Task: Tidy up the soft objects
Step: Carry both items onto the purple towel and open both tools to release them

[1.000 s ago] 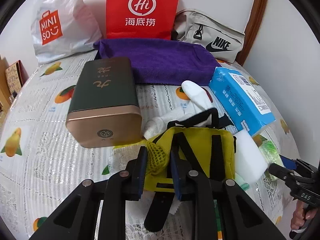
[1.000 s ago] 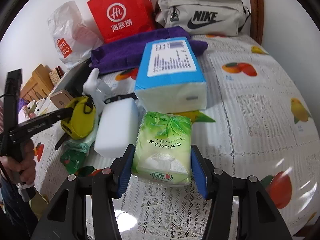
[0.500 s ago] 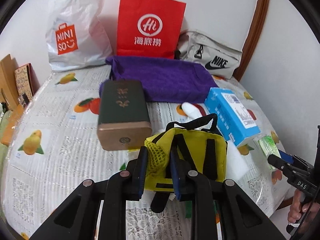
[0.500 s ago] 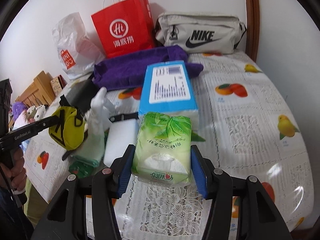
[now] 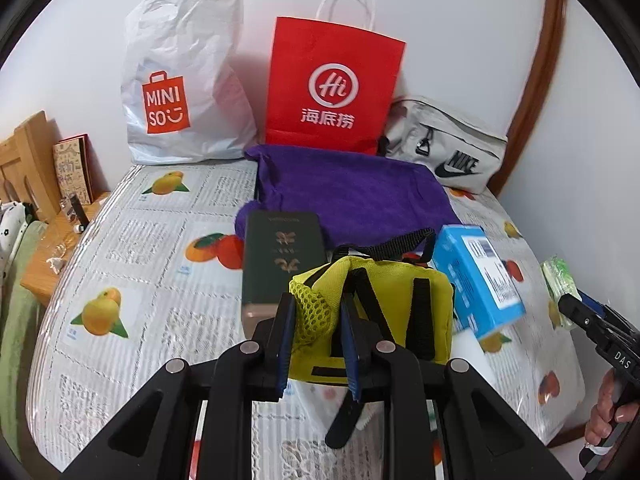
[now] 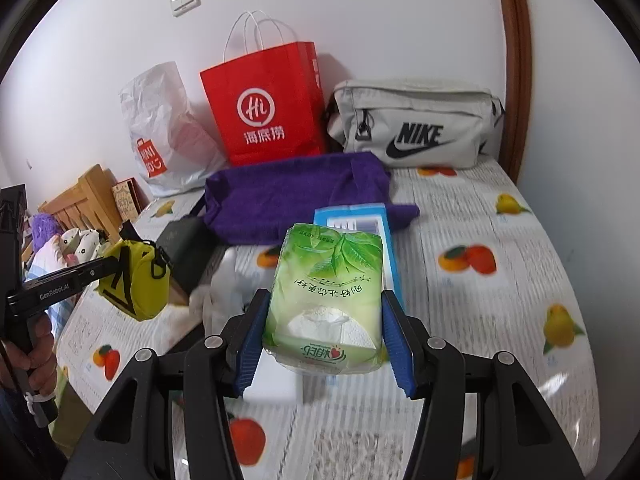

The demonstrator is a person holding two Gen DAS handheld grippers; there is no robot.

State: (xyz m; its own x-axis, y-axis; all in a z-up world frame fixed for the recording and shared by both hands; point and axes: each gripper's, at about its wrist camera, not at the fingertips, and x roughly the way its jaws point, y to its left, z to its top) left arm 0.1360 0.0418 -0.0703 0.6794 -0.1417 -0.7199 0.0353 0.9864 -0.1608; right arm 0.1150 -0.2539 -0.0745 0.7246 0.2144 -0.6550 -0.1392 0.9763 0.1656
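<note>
Left gripper [image 5: 314, 336] clamped on only the mesh corner of the yellow pouch [image 5: 384, 312], right gripper [image 6: 324, 336] squeezing the tissue pack [image 6: 326, 292], both above the bed [image 6: 500, 264]: could slip.

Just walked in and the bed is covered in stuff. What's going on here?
A person is sorting soft things on the bed with handheld tongs. The left tongs pinch a small yellow pouch by its mesh edge; the right tongs clamp a green tissue pack. Both items are off the bed, above the remaining clutter.
</note>
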